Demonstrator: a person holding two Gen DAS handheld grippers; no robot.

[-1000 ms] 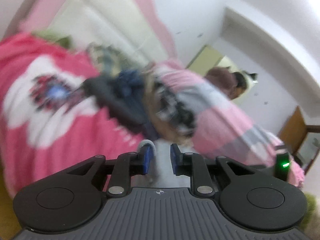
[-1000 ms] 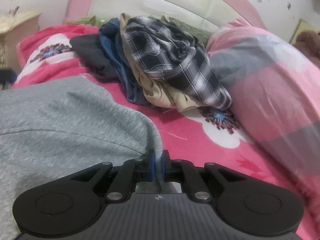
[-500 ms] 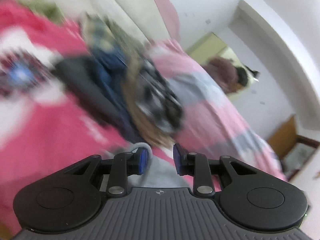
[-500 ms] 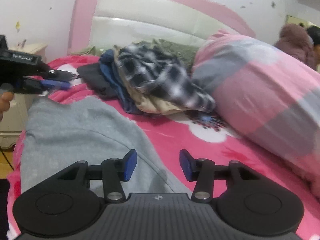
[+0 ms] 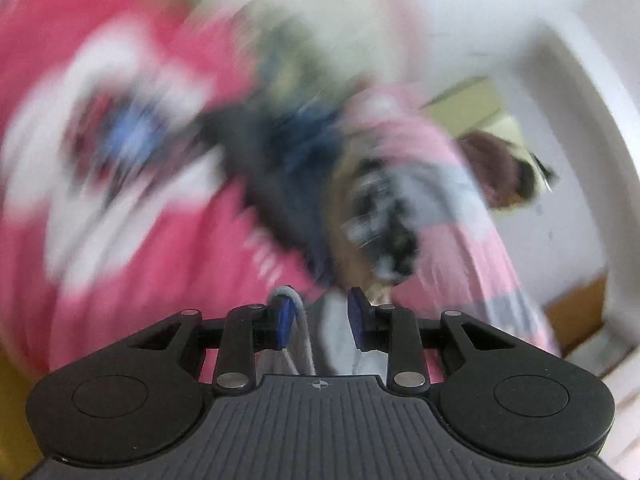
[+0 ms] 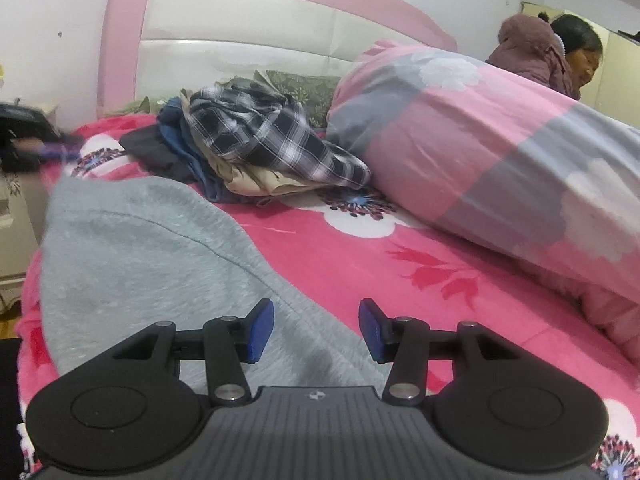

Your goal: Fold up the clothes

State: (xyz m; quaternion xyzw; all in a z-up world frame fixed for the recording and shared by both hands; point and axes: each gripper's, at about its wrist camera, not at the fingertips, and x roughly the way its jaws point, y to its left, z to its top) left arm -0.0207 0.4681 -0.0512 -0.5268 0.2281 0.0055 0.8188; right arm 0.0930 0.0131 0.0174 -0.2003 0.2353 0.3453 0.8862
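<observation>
A grey fleece garment (image 6: 132, 248) lies spread on the pink flowered bed (image 6: 360, 264). My right gripper (image 6: 316, 330) is open and empty just above its near edge. In the blurred left wrist view, my left gripper (image 5: 320, 316) is open, with a fold of the grey garment (image 5: 332, 328) lying between the jaws and draped against the left pad. The left gripper (image 6: 28, 140) also shows at the far left of the right wrist view, blurred, beyond the garment's far corner.
A heap of unfolded clothes, a plaid shirt (image 6: 272, 136) on top, lies near the pink headboard (image 6: 240, 36). A rolled pink and grey quilt (image 6: 500, 152) fills the right side. A person (image 6: 552, 56) sits behind it. A bedside cabinet (image 6: 16, 216) stands at left.
My right gripper opened, let go of the grey garment and drew back above it. My left gripper opened a little wider and is swinging fast, blurring its view.
</observation>
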